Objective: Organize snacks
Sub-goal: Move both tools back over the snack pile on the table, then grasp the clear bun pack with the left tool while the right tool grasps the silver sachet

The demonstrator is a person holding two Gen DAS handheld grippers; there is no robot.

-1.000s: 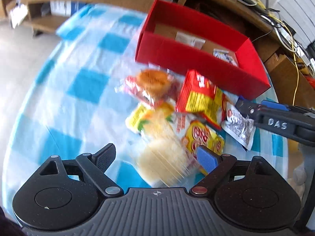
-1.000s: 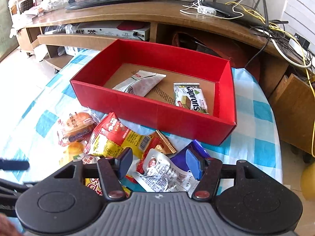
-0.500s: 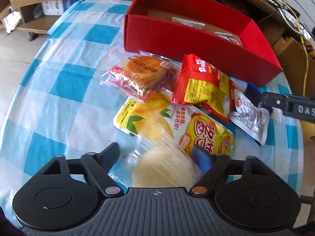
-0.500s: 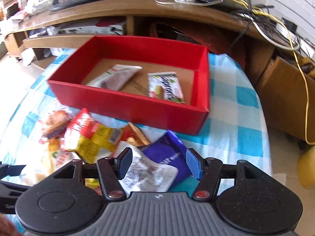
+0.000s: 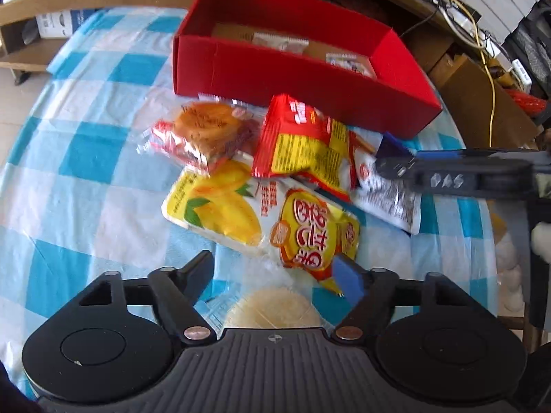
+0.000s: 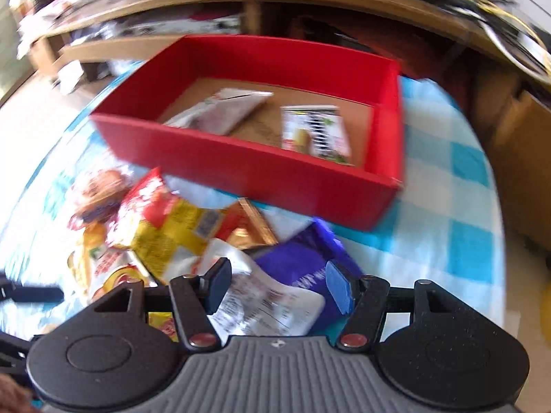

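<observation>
The left gripper point(image 5: 275, 275) was opening, its jaws straddling a clear-wrapped pale cake point(image 5: 272, 309) without pressing it. The right gripper point(image 6: 275, 284) was opening above a white packet point(image 6: 268, 306), with the red box point(image 6: 261, 168) beyond both.

Both cameras ride just behind their jaws and look steeply down at the counter point(image 5: 86, 144) from close range. The left view faces the snack pile point(image 5: 275, 179), with the red box point(image 5: 292, 79) at 12 o'clock. The right view sits closer to the box point(image 6: 258, 168). Both share the pile point(image 6: 179, 227) and box.
</observation>
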